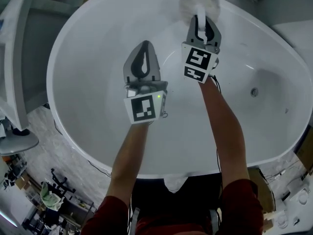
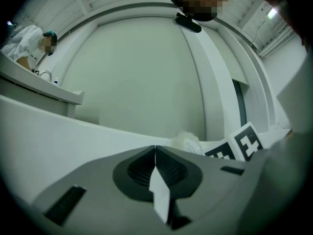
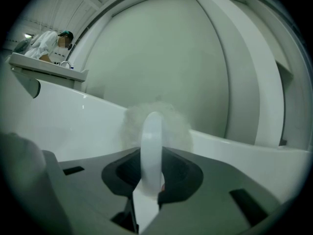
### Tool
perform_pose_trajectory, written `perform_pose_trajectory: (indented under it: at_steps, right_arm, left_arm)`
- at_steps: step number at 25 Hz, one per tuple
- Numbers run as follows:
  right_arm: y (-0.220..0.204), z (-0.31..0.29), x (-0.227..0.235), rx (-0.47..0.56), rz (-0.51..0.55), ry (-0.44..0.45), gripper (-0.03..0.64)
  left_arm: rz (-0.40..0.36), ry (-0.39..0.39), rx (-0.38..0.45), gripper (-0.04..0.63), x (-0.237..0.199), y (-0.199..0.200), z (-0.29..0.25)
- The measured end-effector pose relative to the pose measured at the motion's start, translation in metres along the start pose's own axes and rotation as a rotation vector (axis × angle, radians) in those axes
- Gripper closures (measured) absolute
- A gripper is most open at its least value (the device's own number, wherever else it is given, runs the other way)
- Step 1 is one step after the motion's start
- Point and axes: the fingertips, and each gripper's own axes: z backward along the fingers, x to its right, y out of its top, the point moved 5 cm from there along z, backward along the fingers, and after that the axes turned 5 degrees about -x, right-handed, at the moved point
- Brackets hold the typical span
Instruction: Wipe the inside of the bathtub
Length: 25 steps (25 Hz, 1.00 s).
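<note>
Bathtub (image 1: 98, 146) lay below, the right claw (image 1: 201, 19) clamped on a fluffy pad (image 1: 198, 3) by its thin handle (image 3: 151, 141) at the far rim, the left claw (image 1: 145, 45) shut and empty; pressed hard, the pad might twist loose.

Bathtub (image 1: 83, 82) is plain glossy white, and the fluffy pad (image 1: 188, 4) at the far side is off-white too. Left gripper (image 1: 145, 43) and right gripper (image 1: 201, 17) are both grey with black-and-white square markings. Sleeves (image 1: 111, 217) are dark red.

Head camera steeply above bathtub (image 1: 93, 38)
</note>
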Motion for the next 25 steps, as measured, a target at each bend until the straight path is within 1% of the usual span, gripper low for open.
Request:
perform_pose_trajectory:
  at_steps: [5,10,14,18,21,25]
  right_arm:
    - [-0.013,0.01,0.039,-0.021,-0.004,-0.026,0.528]
    - [-0.025,0.02,0.077,-0.041,0.002,-0.034,0.528]
    - [-0.034,0.027,0.112,-0.049,0.0,-0.051,0.528]
    - [-0.045,0.035,0.142,-0.058,-0.005,-0.065,0.528]
    - [-0.056,0.043,0.172,-0.064,-0.009,-0.083,0.528]
    - [-0.078,0.058,0.222,-0.075,-0.022,-0.112,0.528]
  left_arm:
    - [-0.007,-0.023,-0.004,0.58,0.037,0.001,-0.003]
    - [-0.049,-0.061,-0.006,0.58,0.078,-0.001,-0.009]
    - [-0.029,-0.098,-0.017,0.58,0.119,0.003,-0.014]
    - [-0.039,-0.119,-0.022,0.58,0.15,0.003,-0.019]
    - [-0.047,-0.134,-0.022,0.58,0.177,0.003,-0.024]
    - [-0.053,-0.161,-0.021,0.58,0.226,-0.004,-0.029]
